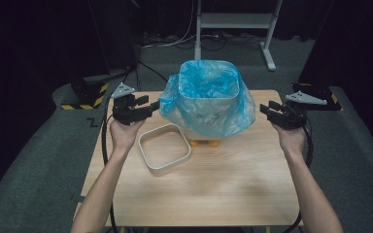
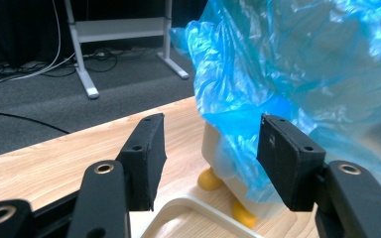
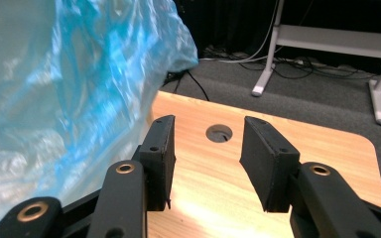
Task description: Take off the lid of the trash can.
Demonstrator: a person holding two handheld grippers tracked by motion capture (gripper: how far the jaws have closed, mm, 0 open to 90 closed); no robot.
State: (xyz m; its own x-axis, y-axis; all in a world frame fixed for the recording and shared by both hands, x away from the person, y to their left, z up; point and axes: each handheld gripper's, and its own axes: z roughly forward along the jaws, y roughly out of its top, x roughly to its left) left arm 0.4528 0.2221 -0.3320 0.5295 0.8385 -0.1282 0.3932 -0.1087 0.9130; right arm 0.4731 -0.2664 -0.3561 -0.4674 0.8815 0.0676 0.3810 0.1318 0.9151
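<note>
- Looking down from the high view, we see the table [image 1: 233, 194] with bare wood nearest us and both forearms coming in from the bottom edge.
- Next out lies a square cream ring [image 1: 165, 148], flat on the wood, left of centre, just in front of the bin and near our left hand.
- Left gripper [image 1: 151, 105] is held level at the bin's left side; its jaws stand apart with nothing pinched. In the left gripper view the bag's lower edge hangs beyond the gap, close to the right pad, but we cannot tell whether it touches.
- Right gripper [image 1: 265, 108] is held level at the bin's right side, jaws apart and empty, a clear gap away from the bag. In the right gripper view only bare wood and a round hole [image 3: 219, 133] in the tabletop show between the pads.
- Bin [image 1: 209, 97], cream with orange feet [image 1: 205, 142], stands upright at the table's middle, toward the far edge, between the two grippers.
- Blue bag [image 1: 200, 77] lines the bin, its rim folded over the top and draped loosely down the outside walls.
- Beyond the table: grey floor, cables, a white frame [image 1: 235, 22].
</note>
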